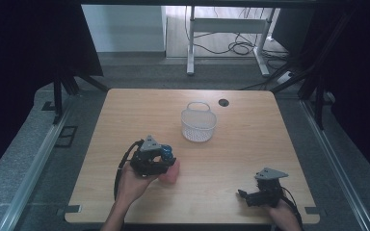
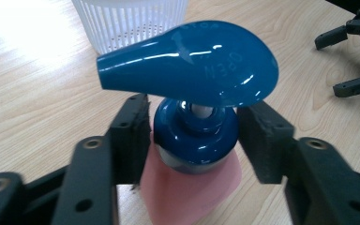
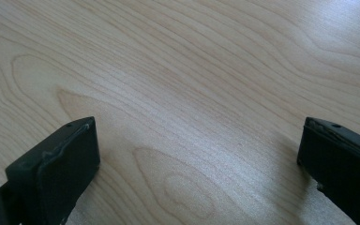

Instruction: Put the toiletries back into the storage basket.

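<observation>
A pump bottle (image 2: 194, 187) with a pink body and a glossy blue pump head (image 2: 192, 65) stands on the wooden table (image 1: 250, 144), left of centre. My left gripper (image 2: 194, 136) is shut on its blue collar, a black pad on each side just under the spout. From above, the left gripper (image 1: 171, 161) covers most of the bottle (image 1: 170, 175), whose pink base shows below it. At the front right, my right gripper (image 1: 241, 195) rests low over bare wood, and its jaws (image 3: 199, 154) stand wide open with nothing between them. It also shows far off, as the right gripper (image 2: 351, 56).
A white perforated basket (image 1: 198, 126) with a handle stands behind the bottle near the table's middle, and its wall (image 2: 131, 23) shows just beyond the pump head. A dark cable hole (image 1: 223, 102) sits near the far edge. A desk frame and cables lie on the floor beyond.
</observation>
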{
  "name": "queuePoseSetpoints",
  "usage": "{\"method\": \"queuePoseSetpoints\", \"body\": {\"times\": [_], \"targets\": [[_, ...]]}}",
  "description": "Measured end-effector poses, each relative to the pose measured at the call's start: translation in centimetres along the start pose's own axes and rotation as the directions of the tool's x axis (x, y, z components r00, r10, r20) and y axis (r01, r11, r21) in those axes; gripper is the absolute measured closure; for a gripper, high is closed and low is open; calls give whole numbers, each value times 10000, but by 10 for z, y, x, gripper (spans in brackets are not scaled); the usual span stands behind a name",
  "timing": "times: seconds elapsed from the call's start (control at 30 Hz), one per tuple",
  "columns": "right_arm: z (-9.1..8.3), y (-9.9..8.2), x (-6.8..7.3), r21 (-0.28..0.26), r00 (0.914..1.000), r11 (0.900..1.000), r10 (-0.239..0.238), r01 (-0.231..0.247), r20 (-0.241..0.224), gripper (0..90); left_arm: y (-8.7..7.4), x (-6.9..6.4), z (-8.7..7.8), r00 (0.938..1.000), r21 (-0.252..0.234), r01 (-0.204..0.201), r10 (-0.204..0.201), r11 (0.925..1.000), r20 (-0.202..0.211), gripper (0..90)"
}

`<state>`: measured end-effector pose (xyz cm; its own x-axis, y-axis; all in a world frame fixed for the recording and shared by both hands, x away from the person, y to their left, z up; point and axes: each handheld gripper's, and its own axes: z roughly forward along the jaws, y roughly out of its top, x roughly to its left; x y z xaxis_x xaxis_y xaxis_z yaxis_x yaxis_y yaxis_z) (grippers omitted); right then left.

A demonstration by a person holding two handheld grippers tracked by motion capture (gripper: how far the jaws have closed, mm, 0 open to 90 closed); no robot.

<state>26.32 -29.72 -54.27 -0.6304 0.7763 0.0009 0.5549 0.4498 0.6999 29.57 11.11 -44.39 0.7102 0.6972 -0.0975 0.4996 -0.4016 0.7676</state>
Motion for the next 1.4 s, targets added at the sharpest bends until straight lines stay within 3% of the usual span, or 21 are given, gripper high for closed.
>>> {"method": "queuePoseSetpoints", "body": {"times": [0.33,0.57,1.4], "targets": [[0,0,0,-2,10000,10000,4,-4,1,0,4,-4,-1,9991,196,-187,195,9996,-386,526],[0,0,0,-12,10000,10000,10,-10,7,0,10,-2,-4,9997,69,-33,35,10000,-250,528],[0,0,0,-1,10000,10000,7,-7,-26,0,46,2,-5,9994,97,-335,336,9994,-111,529]]}}
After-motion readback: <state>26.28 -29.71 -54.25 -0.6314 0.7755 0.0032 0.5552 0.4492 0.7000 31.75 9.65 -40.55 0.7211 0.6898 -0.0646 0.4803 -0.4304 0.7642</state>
